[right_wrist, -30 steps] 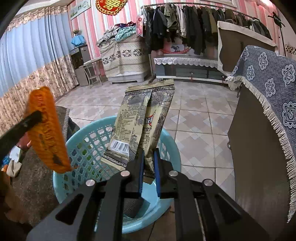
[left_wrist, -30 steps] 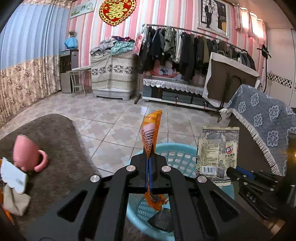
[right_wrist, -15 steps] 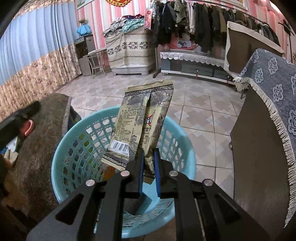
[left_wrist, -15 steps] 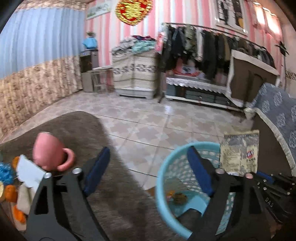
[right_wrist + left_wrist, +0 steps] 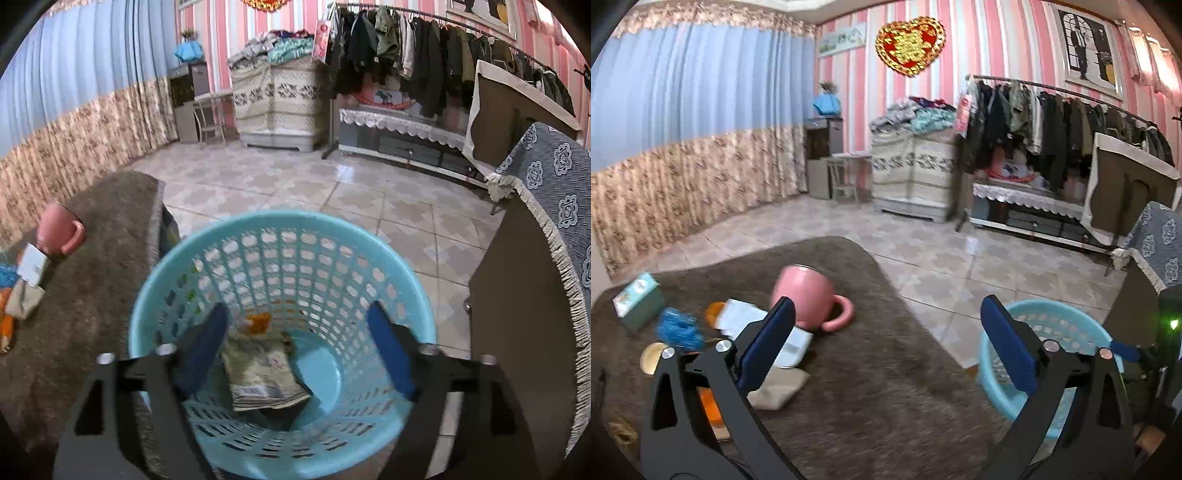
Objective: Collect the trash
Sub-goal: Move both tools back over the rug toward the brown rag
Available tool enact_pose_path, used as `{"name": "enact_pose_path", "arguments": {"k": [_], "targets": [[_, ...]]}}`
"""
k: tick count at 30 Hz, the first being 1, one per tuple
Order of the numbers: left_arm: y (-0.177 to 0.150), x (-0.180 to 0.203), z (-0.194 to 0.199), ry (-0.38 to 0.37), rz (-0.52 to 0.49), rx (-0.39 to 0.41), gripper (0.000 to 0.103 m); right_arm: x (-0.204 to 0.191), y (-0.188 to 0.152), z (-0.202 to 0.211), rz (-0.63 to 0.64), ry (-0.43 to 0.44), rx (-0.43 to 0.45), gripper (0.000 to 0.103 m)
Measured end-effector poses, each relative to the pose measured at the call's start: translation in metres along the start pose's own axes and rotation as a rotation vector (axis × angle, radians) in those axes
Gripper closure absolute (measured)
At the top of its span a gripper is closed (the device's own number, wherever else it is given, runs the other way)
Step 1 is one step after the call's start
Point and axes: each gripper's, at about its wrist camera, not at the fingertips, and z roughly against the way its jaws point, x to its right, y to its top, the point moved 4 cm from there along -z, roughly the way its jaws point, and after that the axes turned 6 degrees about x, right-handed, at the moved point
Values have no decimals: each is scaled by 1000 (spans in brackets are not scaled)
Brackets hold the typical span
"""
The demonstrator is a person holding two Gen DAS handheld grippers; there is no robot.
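My left gripper hangs over the brown-covered table, its jaws opening wide with nothing between them. Left of it lies a litter pile: a white packet, a crumpled blue wrapper, orange scraps and a beige folded piece. My right gripper is above the light blue basket, jaws opening, empty. In the basket lie the beige snack packet and the orange wrapper. The left wrist view shows the basket at the table's right edge.
A pink mug stands behind the litter, and a teal box sits at the table's far left. A cabinet draped in patterned blue cloth stands right of the basket. Tiled floor stretches to a clothes rack.
The left gripper dropped the orange wrapper into the basket, opened wide and swung left over the table. The right gripper opened and the beige packet fell into the basket.
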Motion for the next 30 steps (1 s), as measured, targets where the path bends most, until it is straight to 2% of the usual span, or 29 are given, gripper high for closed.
{"name": "enact_pose_path", "arguments": {"k": [4, 14, 30], "targets": [[3, -20, 21, 26, 32, 11, 6, -6, 6, 14, 8, -7, 60, 11], [0, -68, 72, 139, 42, 52, 5, -50, 20, 55, 32, 125, 219, 8], [-20, -165, 146, 291, 111, 52, 5, -139, -2, 89, 147, 291, 245, 7]]}}
